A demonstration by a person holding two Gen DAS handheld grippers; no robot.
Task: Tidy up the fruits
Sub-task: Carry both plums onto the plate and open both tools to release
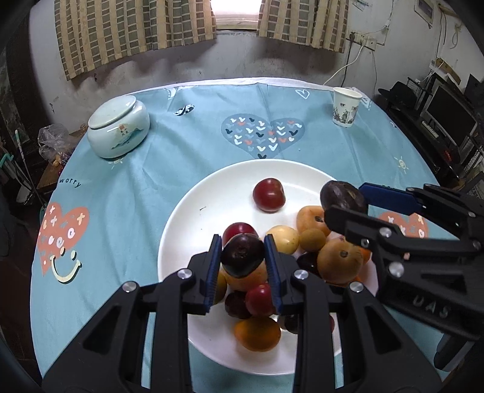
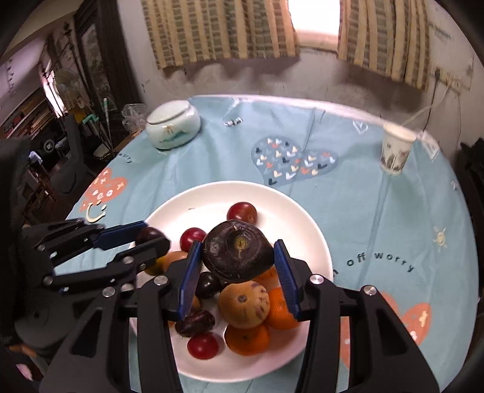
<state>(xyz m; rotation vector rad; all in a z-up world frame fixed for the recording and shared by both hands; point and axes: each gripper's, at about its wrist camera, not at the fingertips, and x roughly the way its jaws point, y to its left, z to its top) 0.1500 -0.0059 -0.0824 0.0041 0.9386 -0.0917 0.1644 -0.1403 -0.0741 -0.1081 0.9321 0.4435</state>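
The left gripper [image 1: 242, 254] is clamped on a dark plum [image 1: 242, 255] above the plate [image 1: 181, 229]; the right gripper [image 2: 239, 263] pinches a larger dark fruit [image 2: 237, 254]. Bare plate lies beyond the pile [image 1: 302, 251]; open cloth [image 1: 181, 142] reaches the table edge.

left tongs [image 1: 242, 257] grip a dark plum [image 1: 242, 255] (over plate [image 1: 181, 229]).

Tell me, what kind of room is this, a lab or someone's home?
Most likely a lived-in home, perhaps a dining corner. A round table wears a blue heart-print tablecloth, checked curtains hang at a small window, and a lidded ceramic jar sits by a white plate of fruit.
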